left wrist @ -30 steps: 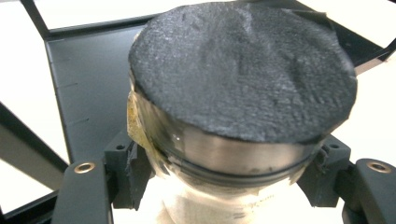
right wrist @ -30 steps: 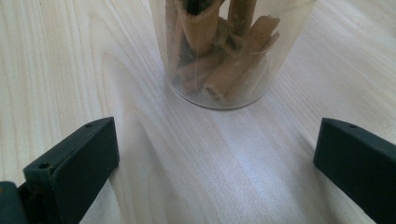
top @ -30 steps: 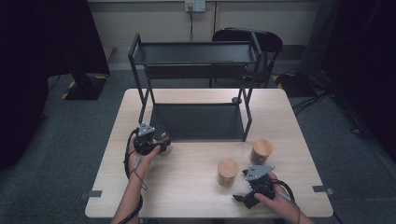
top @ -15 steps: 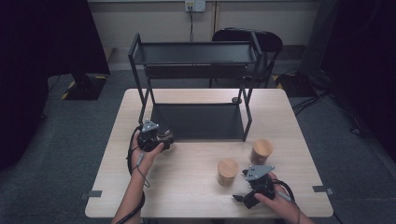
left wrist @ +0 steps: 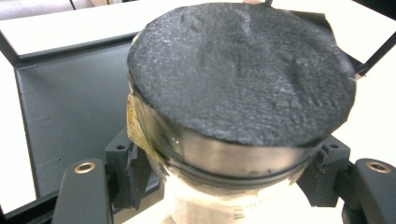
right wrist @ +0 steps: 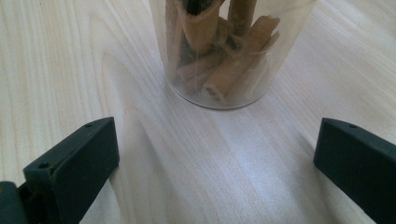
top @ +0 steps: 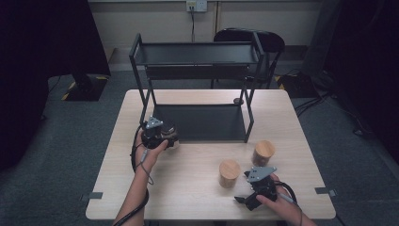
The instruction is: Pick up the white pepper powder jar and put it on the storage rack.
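One black-lidded jar [left wrist: 233,116] sits clamped in my left tool [top: 162,136], just short of the rack's lower shelf [top: 202,122] ahead, so next I ease it forward onto that shelf, while my right tool [right wrist: 215,177] gapes empty before the cinnamon jar [right wrist: 224,51].

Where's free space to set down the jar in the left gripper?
Free: rack's lower shelf, bare right beside the held jar; also the tabletop between the forearm and the two wood-lidded jars. Crowded: near those jars and the right gripper.
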`<state>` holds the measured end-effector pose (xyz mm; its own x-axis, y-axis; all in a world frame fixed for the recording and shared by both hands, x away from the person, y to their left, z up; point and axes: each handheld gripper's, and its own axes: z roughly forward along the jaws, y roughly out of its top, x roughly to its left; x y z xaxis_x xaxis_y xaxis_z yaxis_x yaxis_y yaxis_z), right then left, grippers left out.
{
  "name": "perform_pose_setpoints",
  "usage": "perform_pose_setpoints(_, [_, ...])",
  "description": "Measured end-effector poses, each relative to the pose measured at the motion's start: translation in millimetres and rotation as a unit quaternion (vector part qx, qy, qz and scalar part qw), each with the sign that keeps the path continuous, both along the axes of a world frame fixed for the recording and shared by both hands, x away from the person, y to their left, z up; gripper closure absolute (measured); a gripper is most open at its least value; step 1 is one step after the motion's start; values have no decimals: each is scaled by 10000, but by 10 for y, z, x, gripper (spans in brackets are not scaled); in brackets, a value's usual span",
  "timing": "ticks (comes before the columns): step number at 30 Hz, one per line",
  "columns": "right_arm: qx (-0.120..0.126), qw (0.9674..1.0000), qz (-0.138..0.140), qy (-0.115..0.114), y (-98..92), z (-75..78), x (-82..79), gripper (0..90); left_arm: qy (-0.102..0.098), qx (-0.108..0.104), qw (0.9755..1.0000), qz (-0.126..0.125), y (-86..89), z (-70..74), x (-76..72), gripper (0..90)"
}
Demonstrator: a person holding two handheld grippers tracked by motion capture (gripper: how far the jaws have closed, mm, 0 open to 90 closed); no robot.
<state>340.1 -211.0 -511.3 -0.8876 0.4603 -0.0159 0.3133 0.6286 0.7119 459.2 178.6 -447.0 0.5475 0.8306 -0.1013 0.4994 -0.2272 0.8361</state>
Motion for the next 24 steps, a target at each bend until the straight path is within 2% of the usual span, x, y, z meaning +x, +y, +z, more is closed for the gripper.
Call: perform_pose_setpoints(24, [1,10000,-1,2,0,0,0,0,-58,38,9999,127,-121,15,220,307])
